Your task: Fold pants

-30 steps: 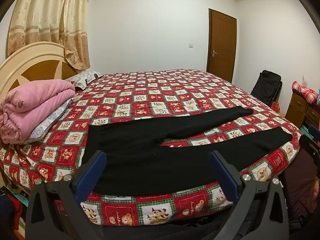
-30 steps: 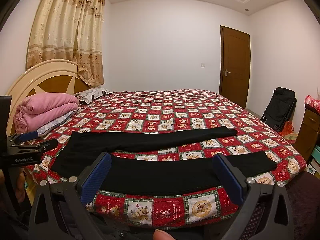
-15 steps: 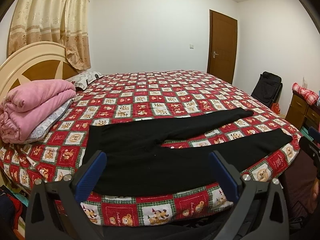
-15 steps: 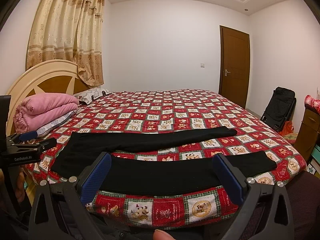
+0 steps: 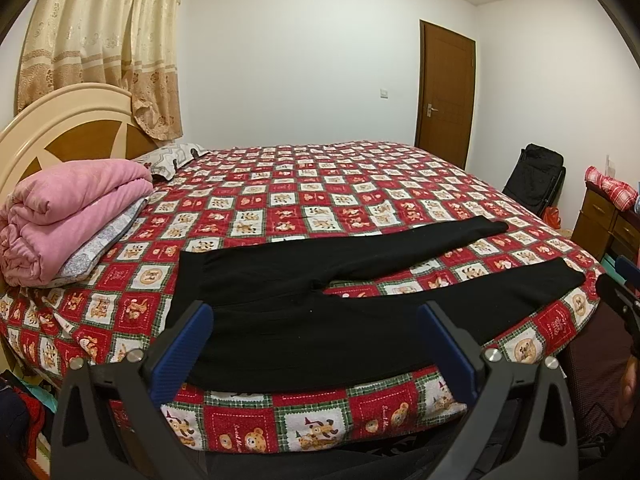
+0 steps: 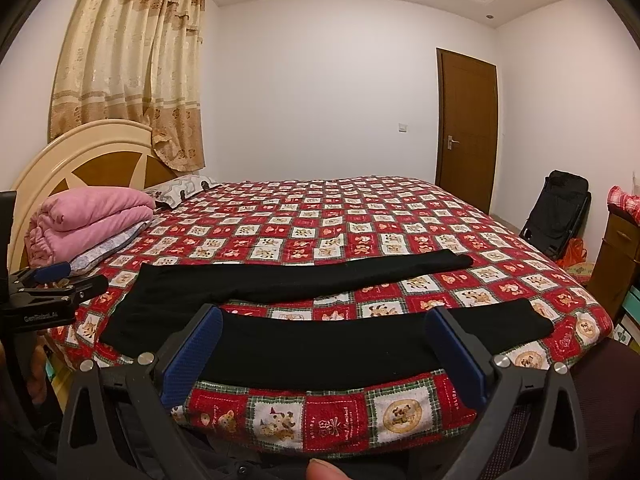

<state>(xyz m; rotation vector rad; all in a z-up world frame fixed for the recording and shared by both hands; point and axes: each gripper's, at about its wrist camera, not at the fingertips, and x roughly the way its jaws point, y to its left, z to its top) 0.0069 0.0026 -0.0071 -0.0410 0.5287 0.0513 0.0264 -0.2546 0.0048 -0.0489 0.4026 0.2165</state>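
your left gripper (image 5: 314,350) and right gripper (image 6: 322,354) both hover short of the bed's near edge, fingers (image 5: 182,354) spread wide, gripping nothing. past them the black pants (image 5: 320,320) lie flat on the red patchwork bed (image 5: 320,184), legs splayed rightward. farther left sits a folded pink quilt (image 5: 68,212) by the headboard (image 5: 60,136).

The pants (image 5: 320,320) are lying flat on the bed (image 5: 320,184), along its near edge in the lower middle of the frame, waist to the left and both legs running right, one behind the other. A folded quilt (image 5: 72,208) is sitting at the left edge, against the headboard (image 5: 60,132), with a pillow (image 5: 172,158) just behind it. A door (image 5: 446,96) is standing at upper right, a bag (image 5: 534,184) below it on the floor.
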